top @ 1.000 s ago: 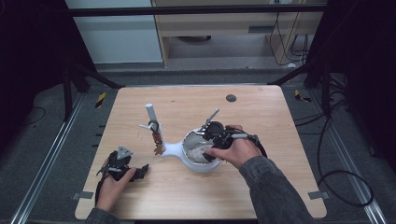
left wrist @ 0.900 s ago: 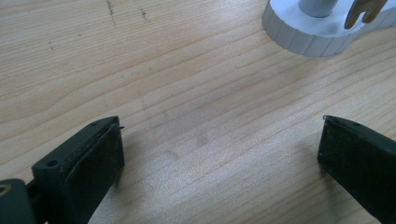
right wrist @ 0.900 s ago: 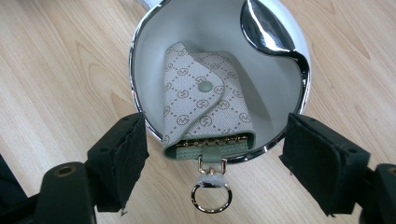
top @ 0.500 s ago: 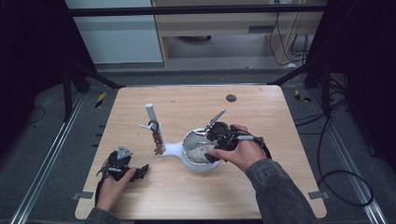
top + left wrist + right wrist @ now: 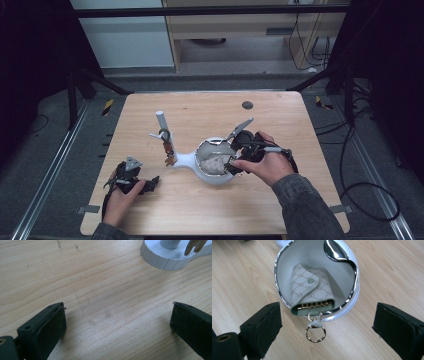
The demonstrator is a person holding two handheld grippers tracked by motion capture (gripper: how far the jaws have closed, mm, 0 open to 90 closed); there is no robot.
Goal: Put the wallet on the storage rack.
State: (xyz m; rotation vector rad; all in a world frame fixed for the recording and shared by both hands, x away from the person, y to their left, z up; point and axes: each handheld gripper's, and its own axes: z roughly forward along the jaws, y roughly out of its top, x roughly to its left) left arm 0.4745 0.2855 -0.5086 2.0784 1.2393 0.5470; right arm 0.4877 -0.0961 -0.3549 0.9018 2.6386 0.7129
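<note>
A white bowl [image 5: 215,181] with a chrome rim [image 5: 352,297] stands mid-table. In it lies a beige patterned key case [image 5: 312,290], which also appears in the high view [image 5: 216,163]. Its gold ring [image 5: 315,333] hangs over the near rim onto the wood. My right gripper [image 5: 328,313] is at the bowl's right edge [image 5: 234,159]; its jaws have just been opening and stand wide on either side of the ring, touching nothing. My left gripper [image 5: 152,182] rests low over the front left of the table, open, with bare wood between its fingers [image 5: 117,315].
A white neck joins the bowl to a round ribbed base [image 5: 165,260] bearing a white post [image 5: 164,127] with side hooks; a gold trinket [image 5: 193,246] hangs there. A dark round spot [image 5: 247,105] marks the table's far side. Dark frame legs stand beyond the far corners.
My right gripper has drawn back a little from over the bowl toward the right. The key case stays in the bowl. The left hand has not moved.
</note>
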